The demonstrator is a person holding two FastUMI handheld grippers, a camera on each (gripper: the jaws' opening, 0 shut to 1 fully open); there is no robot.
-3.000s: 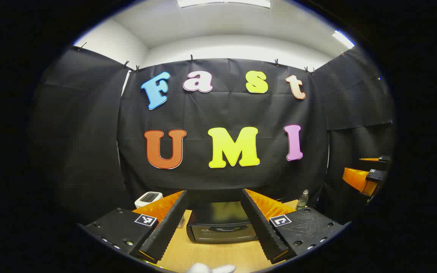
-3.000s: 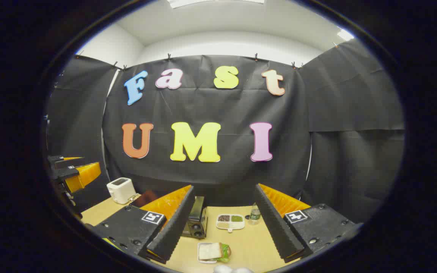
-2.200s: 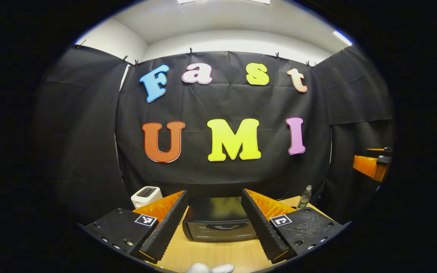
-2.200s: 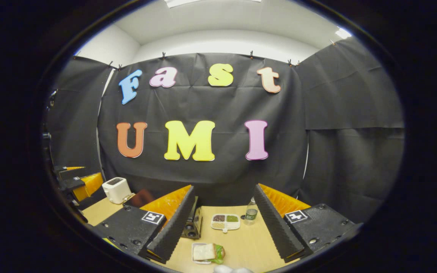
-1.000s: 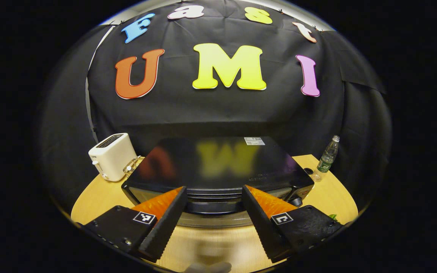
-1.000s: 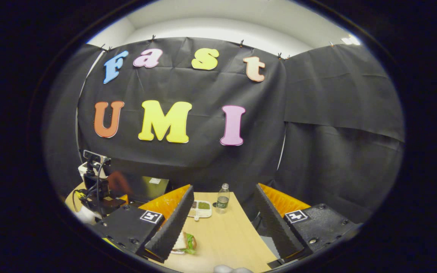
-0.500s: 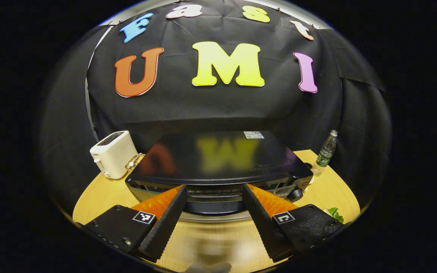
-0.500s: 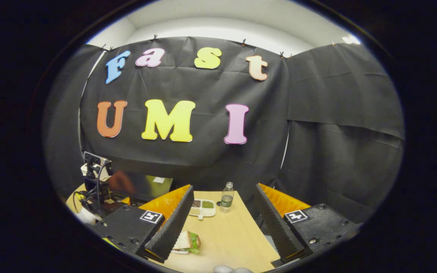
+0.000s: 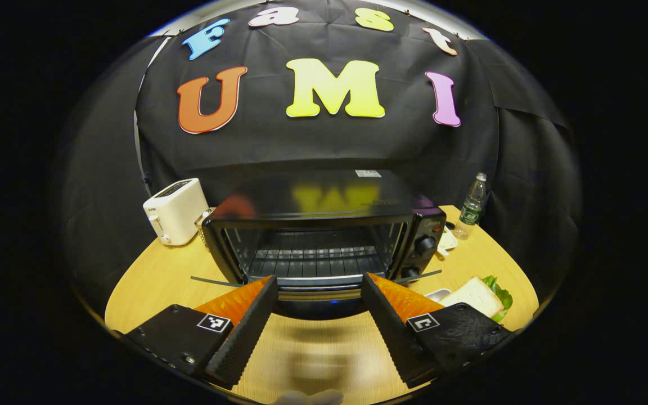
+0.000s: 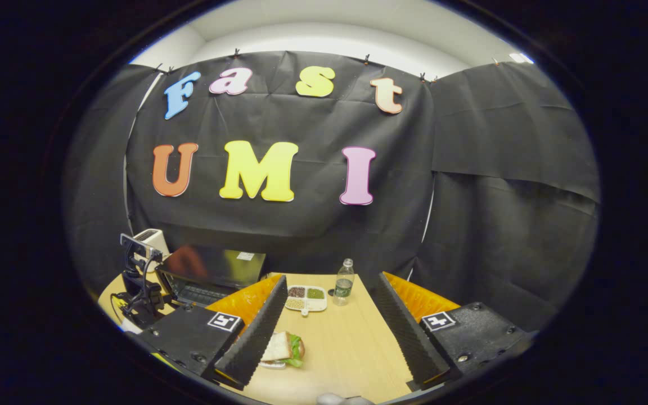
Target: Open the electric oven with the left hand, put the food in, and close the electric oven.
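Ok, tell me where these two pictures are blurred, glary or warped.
Left gripper view: the oven top mirrors the wall as a soft smear, the table between the jaws is blurred, and the fisheye bows the table edge. Right gripper view: sharp overall, with the sandwich crisp and the walls curved.

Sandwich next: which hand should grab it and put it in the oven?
Right, probably. The sandwich lies just ahead of the right gripper, whose jaws are open and empty. The left gripper is at the open oven door.
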